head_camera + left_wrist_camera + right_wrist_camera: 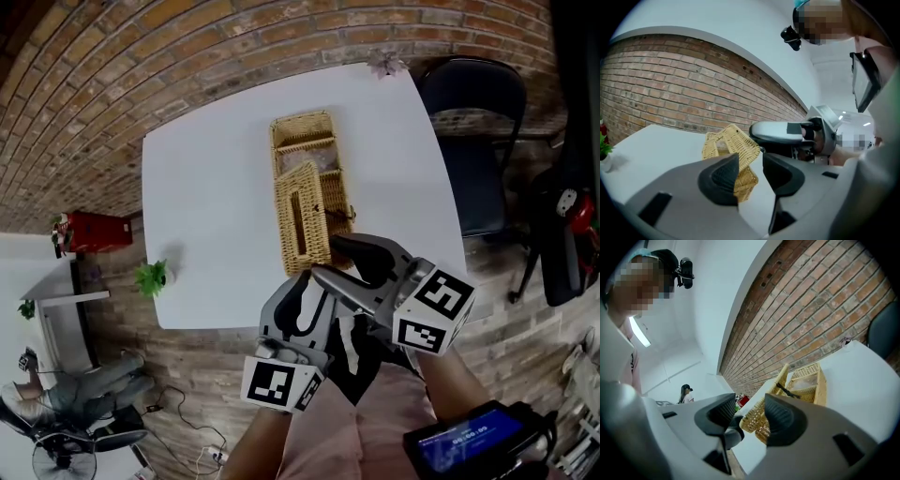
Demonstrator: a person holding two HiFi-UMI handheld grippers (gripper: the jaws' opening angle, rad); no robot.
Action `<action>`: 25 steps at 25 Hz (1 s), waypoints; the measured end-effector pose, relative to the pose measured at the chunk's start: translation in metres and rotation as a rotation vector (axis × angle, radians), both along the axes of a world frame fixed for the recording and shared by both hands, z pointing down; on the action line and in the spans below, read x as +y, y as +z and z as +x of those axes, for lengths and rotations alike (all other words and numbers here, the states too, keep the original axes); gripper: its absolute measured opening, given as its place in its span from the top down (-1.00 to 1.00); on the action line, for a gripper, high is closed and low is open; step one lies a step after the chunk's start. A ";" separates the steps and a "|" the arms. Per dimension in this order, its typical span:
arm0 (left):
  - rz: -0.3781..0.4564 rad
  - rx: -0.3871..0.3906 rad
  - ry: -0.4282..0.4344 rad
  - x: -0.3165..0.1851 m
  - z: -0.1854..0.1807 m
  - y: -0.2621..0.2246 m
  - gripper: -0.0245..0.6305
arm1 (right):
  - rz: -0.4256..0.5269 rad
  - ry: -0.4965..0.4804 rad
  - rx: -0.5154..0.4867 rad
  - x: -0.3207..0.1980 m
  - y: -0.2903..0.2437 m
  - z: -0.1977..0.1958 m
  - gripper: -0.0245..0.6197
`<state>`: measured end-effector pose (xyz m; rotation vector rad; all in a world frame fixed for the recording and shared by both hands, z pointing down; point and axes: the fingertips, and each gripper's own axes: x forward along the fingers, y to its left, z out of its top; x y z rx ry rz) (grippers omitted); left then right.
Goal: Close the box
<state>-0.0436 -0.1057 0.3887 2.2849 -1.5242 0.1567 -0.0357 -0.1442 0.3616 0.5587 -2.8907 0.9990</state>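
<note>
A wicker box lies lengthwise in the middle of the white table. Its far part is open, and its wicker lid stands tilted up over the near part. Both grippers hover close together over the table's near edge, just short of the lid. My left gripper is open and holds nothing; in its own view the box shows beyond the gap of my left gripper. My right gripper is also open and empty, with the box beyond the right gripper.
A small green plant sits near the table's front left corner and a small flower at the far right corner. A black chair stands right of the table. A red object and a seated person are at the left.
</note>
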 end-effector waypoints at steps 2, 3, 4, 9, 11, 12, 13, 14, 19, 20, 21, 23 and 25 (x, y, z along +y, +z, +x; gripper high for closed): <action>-0.014 0.044 -0.013 0.001 -0.002 0.001 0.43 | -0.005 0.010 0.007 -0.001 0.003 0.003 0.33; -0.021 0.062 -0.022 0.002 -0.004 0.001 0.43 | -0.007 0.017 0.016 -0.002 0.006 0.004 0.36; -0.026 0.072 -0.030 0.003 -0.007 0.002 0.43 | -0.008 0.026 0.027 -0.003 0.008 0.006 0.39; -0.038 0.077 -0.064 0.008 -0.022 0.005 0.43 | -0.041 0.092 0.064 -0.010 0.025 0.018 0.63; -0.036 0.080 -0.074 0.008 -0.024 0.005 0.43 | -0.052 0.106 0.073 -0.011 0.031 0.023 0.64; -0.034 0.082 -0.076 0.008 -0.024 0.004 0.43 | -0.054 0.112 0.081 -0.011 0.034 0.025 0.63; -0.032 0.084 -0.078 0.007 -0.024 0.004 0.43 | -0.054 0.118 0.091 -0.011 0.038 0.027 0.63; -0.031 0.086 -0.079 0.007 -0.023 0.004 0.43 | -0.055 0.124 0.102 -0.011 0.042 0.029 0.63; -0.034 0.089 -0.076 0.005 -0.021 0.005 0.43 | -0.082 0.154 0.142 -0.012 0.062 0.039 0.63; -0.034 0.091 -0.076 0.005 -0.021 0.005 0.43 | -0.087 0.161 0.150 -0.012 0.066 0.042 0.62; -0.035 0.093 -0.077 0.005 -0.020 0.006 0.43 | -0.093 0.169 0.157 -0.013 0.069 0.044 0.63; -0.035 0.099 -0.079 0.004 -0.021 0.006 0.43 | -0.107 0.189 0.170 -0.014 0.075 0.050 0.62; -0.034 0.102 -0.083 0.003 -0.021 0.006 0.43 | -0.120 0.208 0.182 -0.016 0.081 0.056 0.63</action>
